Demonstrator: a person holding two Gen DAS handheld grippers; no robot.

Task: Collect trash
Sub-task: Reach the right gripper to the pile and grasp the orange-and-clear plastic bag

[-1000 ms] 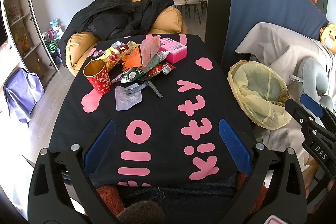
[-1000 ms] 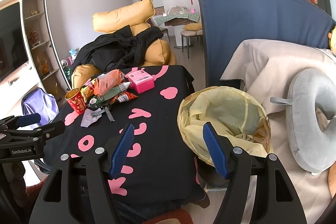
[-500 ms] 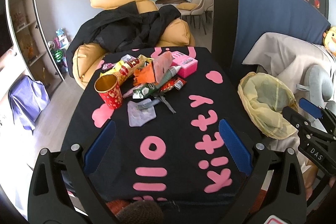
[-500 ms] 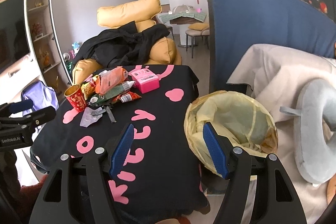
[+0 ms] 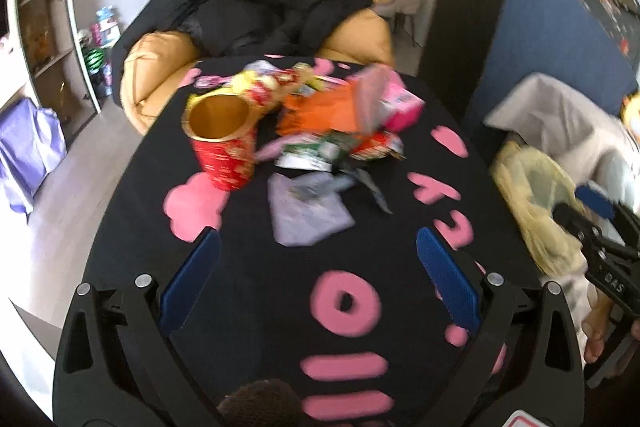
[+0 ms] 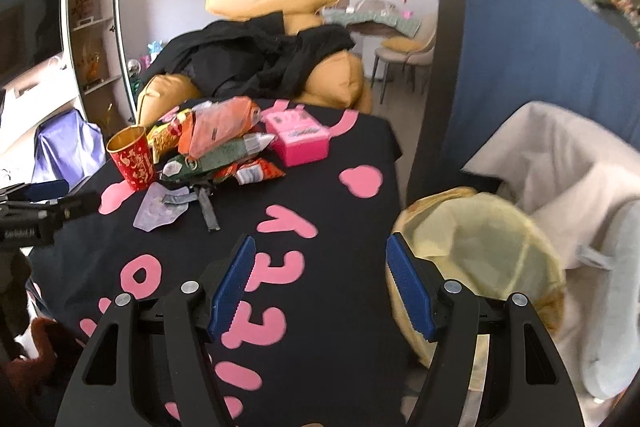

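Note:
A pile of trash sits at the far end of the black table with pink letters (image 5: 280, 307): a red and gold paper cup (image 5: 222, 143), a pale purple wrapper (image 5: 306, 213), an orange wrapper (image 5: 320, 113), a green packet (image 6: 224, 155) and a pink box (image 6: 298, 137). A bin lined with a yellow bag (image 6: 484, 259) stands right of the table. My left gripper (image 5: 318, 277) is open and empty, hovering over the table short of the purple wrapper. My right gripper (image 6: 322, 283) is open and empty over the table's right edge, beside the bin.
A yellow armchair draped with black clothing (image 6: 256, 67) stands behind the table. A beige-covered sofa (image 6: 560, 155) and blue partition (image 6: 532, 39) are on the right. A shelf unit (image 6: 88, 27) and purple bag (image 6: 64, 147) are on the left.
Both grippers have moved forward over the table toward the trash pile; the pile looks closer and larger, and the left wrist view is motion-blurred. Both stay open and empty.

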